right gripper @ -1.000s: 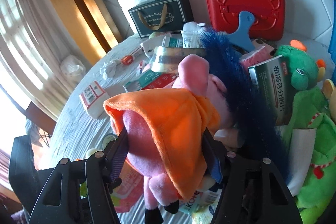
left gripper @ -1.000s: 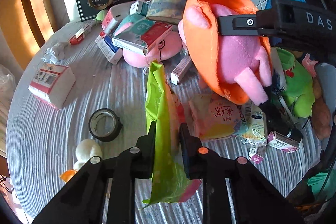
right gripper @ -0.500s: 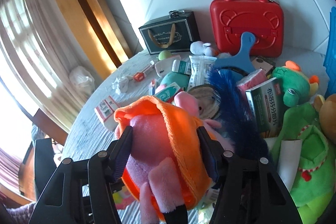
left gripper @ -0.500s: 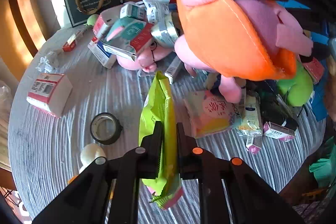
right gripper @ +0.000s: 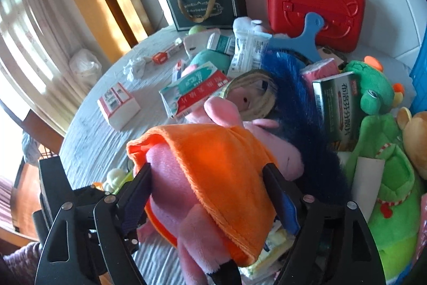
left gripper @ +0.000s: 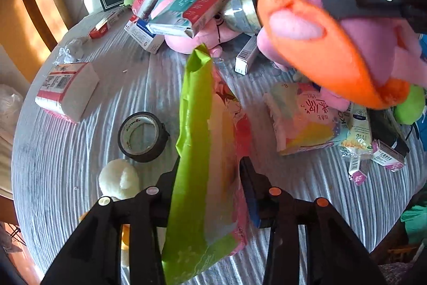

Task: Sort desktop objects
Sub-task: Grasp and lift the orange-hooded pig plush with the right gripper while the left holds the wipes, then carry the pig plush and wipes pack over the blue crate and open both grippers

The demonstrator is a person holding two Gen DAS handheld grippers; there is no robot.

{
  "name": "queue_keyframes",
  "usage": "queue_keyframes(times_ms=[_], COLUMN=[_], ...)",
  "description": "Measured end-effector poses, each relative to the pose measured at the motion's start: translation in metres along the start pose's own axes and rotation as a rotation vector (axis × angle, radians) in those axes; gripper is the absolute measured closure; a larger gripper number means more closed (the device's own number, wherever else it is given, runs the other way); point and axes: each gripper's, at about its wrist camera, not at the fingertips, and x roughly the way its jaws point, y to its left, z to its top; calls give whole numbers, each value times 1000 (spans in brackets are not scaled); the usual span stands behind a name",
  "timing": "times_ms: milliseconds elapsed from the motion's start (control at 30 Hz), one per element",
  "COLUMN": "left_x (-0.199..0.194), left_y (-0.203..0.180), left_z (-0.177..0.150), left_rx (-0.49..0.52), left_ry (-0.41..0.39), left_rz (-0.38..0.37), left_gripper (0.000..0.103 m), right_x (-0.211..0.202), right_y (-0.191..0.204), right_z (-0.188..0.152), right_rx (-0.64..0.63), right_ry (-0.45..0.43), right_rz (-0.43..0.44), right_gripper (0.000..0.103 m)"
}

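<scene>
— Where to find the pink plush toy (right gripper: 218,151) with the orange cape?
— Lifted above the right side of the table (left gripper: 80,151), clenched firmly across the body by the right gripper (right gripper: 208,170). Probably raised so as to clear the heap of boxes and toys under it.
— And in the left gripper (left gripper: 209,167)?
— Green-pink packet (left gripper: 194,124) between widely parted fingers, near the front edge, just beside the tape roll (left gripper: 142,136). Pressed or loose: cannot tell.
</scene>
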Motion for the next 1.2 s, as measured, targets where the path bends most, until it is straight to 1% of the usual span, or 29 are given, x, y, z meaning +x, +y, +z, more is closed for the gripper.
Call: queue_keyframes(times_ms=[33, 67, 100, 133, 167, 200, 233, 267, 333, 400, 467, 500, 533, 567, 600, 633, 667, 733, 767, 800, 900, 967, 1067, 1133, 1200], left_x=[4, 8, 8, 8, 7, 6, 6, 6, 6, 7, 7, 6, 6, 5, 4, 3, 1, -2, -3, -4, -7, -8, -8, -8, -8], left_y=[-1, -3, -4, -5, -5, -5, -5, -4, -4, -3, -2, -1, 0, 0, 1, 2, 4, 10, 14, 16, 17, 17, 20, 21, 22], left_z=[-2, -4, -7, -8, -9, -10, -10, -11, -11, -12, -13, -13, -13, -13, -14, -16, -19, -25, -27, -29, -32, -34, -35, -35, -34], left_rx=[2, 1, -3, -3, -4, -1, 1, 0, -14, -23, -29, -30, -29, -24, -24, -25, -22, -25, -34, -38, -45, -53, -65, -66, -65], left_ry=[11, 25, 18, 16, 13, 11, 10, 8, 7, 1, -4, -5, -6, -4, -3, -2, -2, -3, -1, -3, -5, -8, -9, -9, -9], left_rz=[-17, -45, -66, -76, -78, -80, -81, -82, -83, -86, -92, -95, -97, -97, -96, -97, -95, -94, -95, -92, -89, -87, -95, -99, -100], left_gripper=[62, 61, 61, 60, 61, 61, 61, 62, 62, 62, 62, 62, 62, 62, 62, 63, 63, 63, 63, 63, 63, 63, 63, 63, 63], right_x=[8, 14, 18, 21, 25, 31, 33, 31, 19, 5, -2, -2, 0, 3, 7, 13, 21, 34, 38, 40, 44, 46, 49, 68, 89], right_y=[1, 1, 2, 3, 5, 4, 1, -2, -13, -35, -59, -71, -80, -87, -94, -101, -108, -122, -123, -122, -105, -98, -85, -79, -76], right_z=[-2, -5, -7, -9, -11, -13, -15, -17, -19, -21, -25, -27, -28, -28, -29, -31, -34, -48, -52, -53, -44, -36, -22, -15, -11], right_rx=[-8, -8, -13, -26, -40, -41, -19, 6, 85, 221, 381, 449, 490, 512, 525, 541, 583, 744, 786, 800, 720, 701, 645, 645, 662], right_ry=[37, 53, 56, 61, 68, 91, 110, 107, 67, 36, 32, 46, 68, 87, 106, 134, 167, 204, 211, 214, 222, 206, 203, 263, 296], right_rz=[-12, -16, -21, -30, -44, -52, -38, -16, 53, 137, 229, 263, 265, 234, 168, 126, 153, 295, 332, 356, 382, 421, 427, 425, 472], right_gripper=[14, 14, 13, 11, 7, 7, 7, 7, 7, 5, 5, 5, 5, 5, 5, 5, 5, 5, 5, 5, 5, 6, 6, 6, 2])
